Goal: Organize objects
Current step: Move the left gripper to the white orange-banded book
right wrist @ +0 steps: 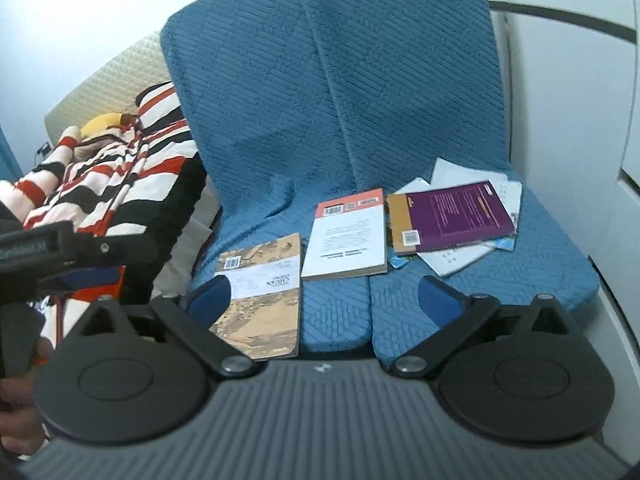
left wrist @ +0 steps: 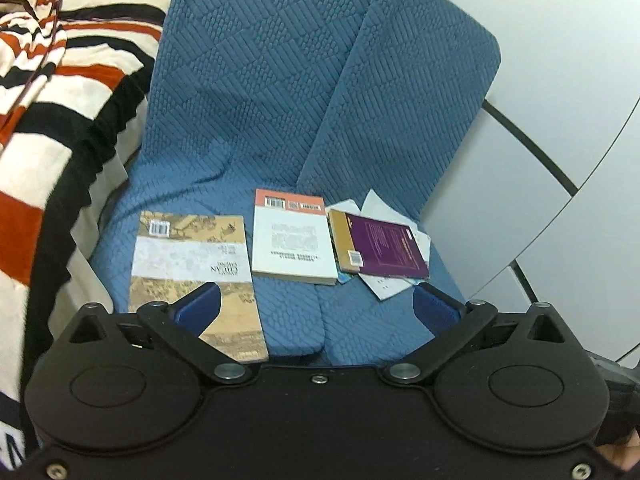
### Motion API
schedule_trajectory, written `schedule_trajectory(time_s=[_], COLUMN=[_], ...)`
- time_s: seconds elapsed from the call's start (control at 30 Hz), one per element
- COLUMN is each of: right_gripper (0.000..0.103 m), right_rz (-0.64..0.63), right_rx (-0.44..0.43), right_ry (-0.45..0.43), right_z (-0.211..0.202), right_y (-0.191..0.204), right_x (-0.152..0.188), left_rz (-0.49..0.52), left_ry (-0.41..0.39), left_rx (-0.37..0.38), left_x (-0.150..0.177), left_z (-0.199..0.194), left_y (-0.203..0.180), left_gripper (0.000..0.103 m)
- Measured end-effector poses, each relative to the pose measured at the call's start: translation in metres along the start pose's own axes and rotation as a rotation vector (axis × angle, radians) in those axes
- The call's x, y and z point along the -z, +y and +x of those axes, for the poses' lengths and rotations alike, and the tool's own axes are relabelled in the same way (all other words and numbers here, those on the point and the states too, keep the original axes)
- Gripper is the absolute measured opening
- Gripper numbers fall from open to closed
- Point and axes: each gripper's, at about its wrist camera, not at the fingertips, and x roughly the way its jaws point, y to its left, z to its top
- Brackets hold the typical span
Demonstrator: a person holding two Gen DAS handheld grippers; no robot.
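From the left wrist view, the left tool [left wrist: 318, 300] stands spread wide with nothing between its blue pads, above the front of the blue quilted seat cushion [left wrist: 288, 320]. On that cushion lie three books in a row. The tan paperback with an old painting on its cover [left wrist: 192, 276] is nearest the cushion's left edge, its lower corner hidden behind the left pad. The white paperback with an orange top band [left wrist: 292, 240] lies just beside it toward the middle. The purple book with a gold spine strip [left wrist: 380, 246] rests on loose white papers [left wrist: 384, 288] at the cushion's right side. A red, black and cream striped blanket [left wrist: 60, 120] hangs left of the cushion.

From the right wrist view, the right tool [right wrist: 324, 300] is likewise wide open and empty. The tan paperback [right wrist: 264, 292], the white paperback [right wrist: 348, 236] and the purple book [right wrist: 452, 216] lie on the cushion [right wrist: 336, 312] in the same order. The left tool [right wrist: 60, 256] shows dimly at the far left, over the blanket [right wrist: 112, 184].
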Motion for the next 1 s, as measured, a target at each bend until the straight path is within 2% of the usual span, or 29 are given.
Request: schedule_trajectory(time_s=[0.37, 0.7, 0.83, 1.0], right_gripper=[0.102, 0.102, 0.102, 0.102], right_rz=[0.022, 0.024, 0.026, 0.015], right_rx=[0.026, 0.031, 0.028, 0.030], right_ry=[0.011, 0.015, 0.013, 0.025], right_z=[0.003, 0.004, 0.011, 0.032], right_y=[-0.030, -0.038, -0.040, -0.044], right_x=[0.005, 0.007, 0.011, 0.017], left_rz=[0.002, 0.018, -0.006, -0.005], left_ry=[0.055, 0.065, 0.080, 0.067], left_rx=[-0.027, -0.061, -0.040, -0.060], left_x=[0.022, 0.026, 0.025, 0.027], left_z=[0.028, 0.039, 0.048, 0.068], left_y=[-0.020, -0.025, -0.019, -0.013], left_gripper=[0.102, 0.102, 0.102, 0.102])
